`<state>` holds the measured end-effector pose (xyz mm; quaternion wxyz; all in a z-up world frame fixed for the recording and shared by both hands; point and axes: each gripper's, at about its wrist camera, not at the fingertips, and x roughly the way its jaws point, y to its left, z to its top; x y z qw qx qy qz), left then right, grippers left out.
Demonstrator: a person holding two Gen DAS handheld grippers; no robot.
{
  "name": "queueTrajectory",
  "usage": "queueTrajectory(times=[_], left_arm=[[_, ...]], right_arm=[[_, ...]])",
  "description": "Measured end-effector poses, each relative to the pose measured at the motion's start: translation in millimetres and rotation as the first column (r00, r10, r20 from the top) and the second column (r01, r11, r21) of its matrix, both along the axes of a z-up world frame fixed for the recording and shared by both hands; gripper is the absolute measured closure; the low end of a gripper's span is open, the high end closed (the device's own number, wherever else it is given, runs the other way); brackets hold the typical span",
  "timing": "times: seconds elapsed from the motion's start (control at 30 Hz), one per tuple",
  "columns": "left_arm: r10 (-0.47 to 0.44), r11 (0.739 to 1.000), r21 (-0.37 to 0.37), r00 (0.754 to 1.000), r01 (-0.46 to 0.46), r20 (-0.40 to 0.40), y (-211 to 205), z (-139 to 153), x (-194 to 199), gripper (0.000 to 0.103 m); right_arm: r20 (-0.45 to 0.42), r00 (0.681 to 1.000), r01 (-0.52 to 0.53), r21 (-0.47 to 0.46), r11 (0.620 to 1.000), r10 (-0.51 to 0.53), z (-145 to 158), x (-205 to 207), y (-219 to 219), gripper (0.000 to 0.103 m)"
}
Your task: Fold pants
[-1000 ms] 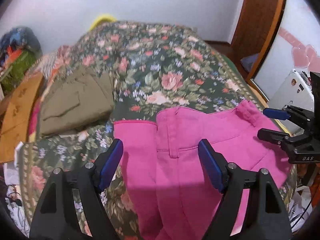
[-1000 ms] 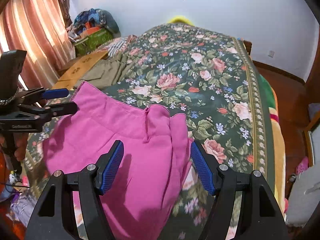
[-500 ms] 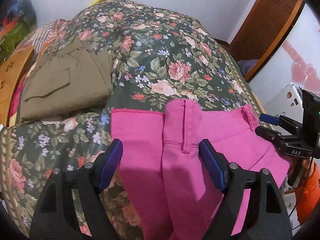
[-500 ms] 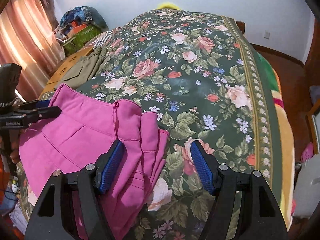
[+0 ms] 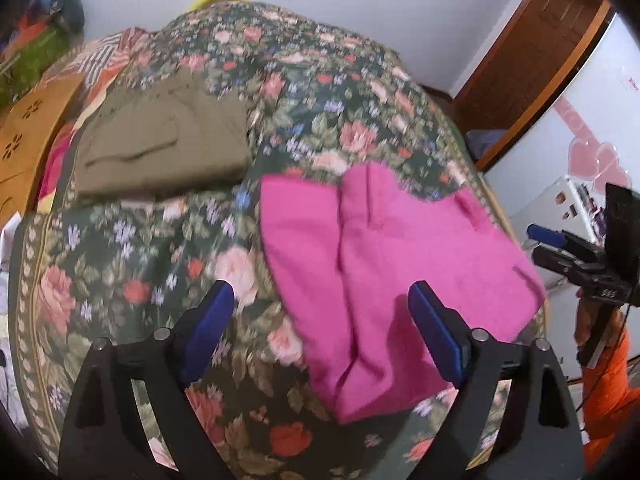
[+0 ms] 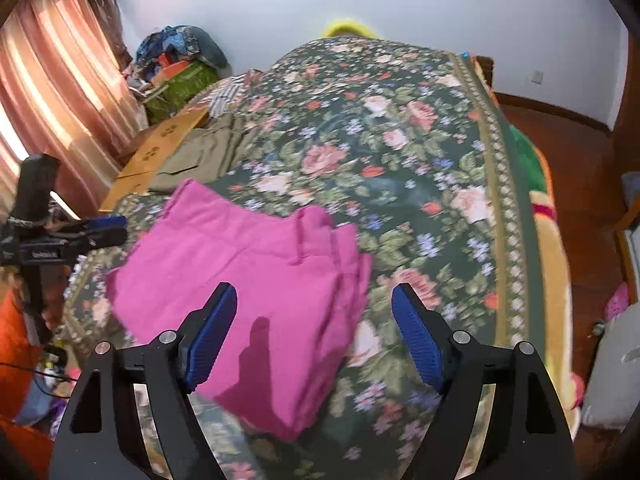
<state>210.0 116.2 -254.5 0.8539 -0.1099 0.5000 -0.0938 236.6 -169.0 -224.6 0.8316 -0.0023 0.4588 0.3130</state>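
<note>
We see the pink pants [image 5: 384,264] lying folded on the bed [image 5: 320,128], which is covered with a dark green blanket with roses. We take these pants as our landmark. They lie near the front edge of the bed, and their lower part hangs a little over this edge.

Our left tongs [image 5: 320,336] stand above the front left part of the pants. The jaws are wide and are opening more; the cloth lies below the gap, but the blue pads [image 5: 208,328] do not press on it.

Our right tongs [image 6: 314,336] stand above the front right part of the pants. Their jaws are also wide and opening, and nothing is gripped between them. Both pictures are somewhat blurred.

Behind the pants and to their left, a folded olive-brown garment [image 5: 160,144] lies on the same bed, well apart from them. Further to the left of it, a cardboard box [image 6: 160,148] stands beside the bed, and behind the box we see a pile of bags and clothes [image 6: 180,64] near the pink curtain [image 6: 60,92].
</note>
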Motion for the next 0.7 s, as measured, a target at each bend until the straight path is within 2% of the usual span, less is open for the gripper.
queueTrajectory(times=[0.1,0.2,0.33,0.4,0.53,0.7], left_arm=[[0.031,0.999,0.045,0.999,-0.029,-0.043,9.2,-21.4,-7.4,0.014],[0.101,0.995,0.027,0.991,-0.099,-0.092,29.8,-37.6,-14.7,0.014],[0.142,0.990,0.016,0.987,-0.141,-0.081,46.5,-34.1,-24.4,0.014],[0.135,0.991,0.007,0.989,-0.134,-0.053,46.9,-24.2,-26.3,0.014],[0.105,0.992,-0.074,0.994,-0.106,-0.017,38.8,-5.4,-19.2,0.013],[0.015,0.986,-0.163,0.999,-0.021,-0.037,11.2,-4.7,3.1,0.011]], right_arm=[[-0.030,0.999,-0.020,-0.007,1.000,0.020,-12.0,-8.0,9.0,0.026],[-0.044,0.999,-0.031,-0.056,0.998,0.029,-28.2,-11.7,15.5,0.026],[-0.066,0.998,-0.016,-0.044,0.999,0.013,-33.5,-10.9,9.3,0.025],[-0.057,0.998,-0.003,-0.058,0.998,0.000,-28.9,-8.8,5.3,0.025],[-0.045,0.999,0.007,-0.078,0.997,-0.010,-20.1,-6.5,2.0,0.024],[-0.070,0.998,-0.007,-0.031,0.999,0.005,-17.6,-0.4,6.6,0.024]])
